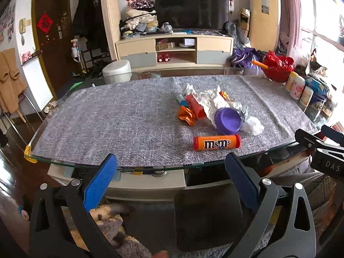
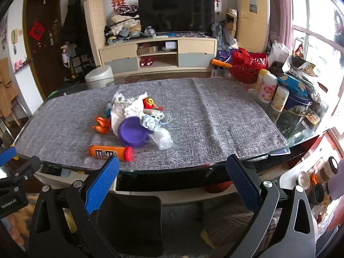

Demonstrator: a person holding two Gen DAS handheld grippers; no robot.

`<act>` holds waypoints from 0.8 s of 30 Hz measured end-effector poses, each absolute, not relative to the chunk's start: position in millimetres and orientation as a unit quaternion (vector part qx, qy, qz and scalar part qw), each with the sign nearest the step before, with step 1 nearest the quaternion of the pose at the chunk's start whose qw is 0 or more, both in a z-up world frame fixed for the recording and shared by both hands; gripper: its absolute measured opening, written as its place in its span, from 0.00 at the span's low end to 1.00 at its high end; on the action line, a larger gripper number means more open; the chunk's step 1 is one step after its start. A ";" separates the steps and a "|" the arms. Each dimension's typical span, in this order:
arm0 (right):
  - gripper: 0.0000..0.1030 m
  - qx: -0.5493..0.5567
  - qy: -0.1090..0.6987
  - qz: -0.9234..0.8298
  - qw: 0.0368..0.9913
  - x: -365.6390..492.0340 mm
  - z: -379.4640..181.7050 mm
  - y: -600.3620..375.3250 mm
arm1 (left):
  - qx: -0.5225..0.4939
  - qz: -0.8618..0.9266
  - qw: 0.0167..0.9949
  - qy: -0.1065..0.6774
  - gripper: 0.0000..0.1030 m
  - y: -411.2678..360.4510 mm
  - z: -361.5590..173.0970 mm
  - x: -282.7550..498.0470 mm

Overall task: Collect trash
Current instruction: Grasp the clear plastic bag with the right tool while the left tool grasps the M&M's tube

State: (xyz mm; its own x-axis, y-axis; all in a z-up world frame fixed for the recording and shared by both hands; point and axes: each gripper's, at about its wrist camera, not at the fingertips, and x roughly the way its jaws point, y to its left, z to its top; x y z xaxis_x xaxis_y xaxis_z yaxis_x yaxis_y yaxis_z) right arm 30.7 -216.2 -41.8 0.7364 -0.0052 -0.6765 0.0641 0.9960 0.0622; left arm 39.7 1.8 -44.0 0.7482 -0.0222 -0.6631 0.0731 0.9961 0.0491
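A heap of trash lies on the grey table mat [image 1: 111,116] [image 2: 225,111]. Nearest the front edge is an orange M&M's tube [image 1: 216,142] [image 2: 110,150] on its side. Behind it sit a purple bowl [image 1: 228,121] [image 2: 133,132], crumpled white paper [image 1: 209,101] [image 2: 126,107], orange wrappers [image 1: 186,116] [image 2: 101,125], a red wrapper [image 2: 150,103] and a clear plastic bag [image 1: 253,125] [image 2: 162,137]. My left gripper [image 1: 171,161] and right gripper [image 2: 173,163] hang open before the table's front edge, each holding nothing. The right gripper's body shows at the left wrist view's right edge.
A red basket [image 1: 278,67] [image 2: 249,66], white bottles [image 2: 267,88] and a blue tin [image 2: 297,104] crowd the table's right side. The glass table edge [image 1: 86,165] runs just ahead of the fingers. A dark chair back [image 1: 206,215] [image 2: 135,221] stands below.
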 end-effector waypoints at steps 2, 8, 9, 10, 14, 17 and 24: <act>0.97 0.053 0.372 -0.010 0.927 37.1 -49.6 -220.0 | 0.032 -0.034 0.931 0.361 0.92 2.4 -49.1 44.4; 0.94 0.081 0.390 0.006 0.917 59.1 -71.6 -226.9 | 0.039 -0.041 0.921 0.386 0.92 -3.0 -74.7 67.0; 0.91 0.082 0.392 0.012 0.916 65.4 -75.0 -226.6 | 0.036 -0.046 0.919 0.389 0.92 -4.6 -77.1 68.6; 0.89 0.082 0.395 0.016 0.915 70.2 -77.3 -226.1 | 0.033 -0.051 0.917 0.394 0.92 -6.3 -80.5 71.8; 0.76 0.071 0.411 0.029 0.908 97.8 -91.8 -223.5 | 0.042 -0.067 0.906 0.416 0.92 -19.2 -96.3 86.3; 0.64 0.076 0.429 0.030 0.900 119.1 -105.2 -227.3 | 0.048 -0.081 0.900 0.426 0.92 -28.8 -103.0 92.8; 0.56 0.068 0.441 0.047 0.893 147.3 -115.4 -227.3 | 0.044 -0.102 0.887 0.448 0.92 -54.7 -118.5 116.5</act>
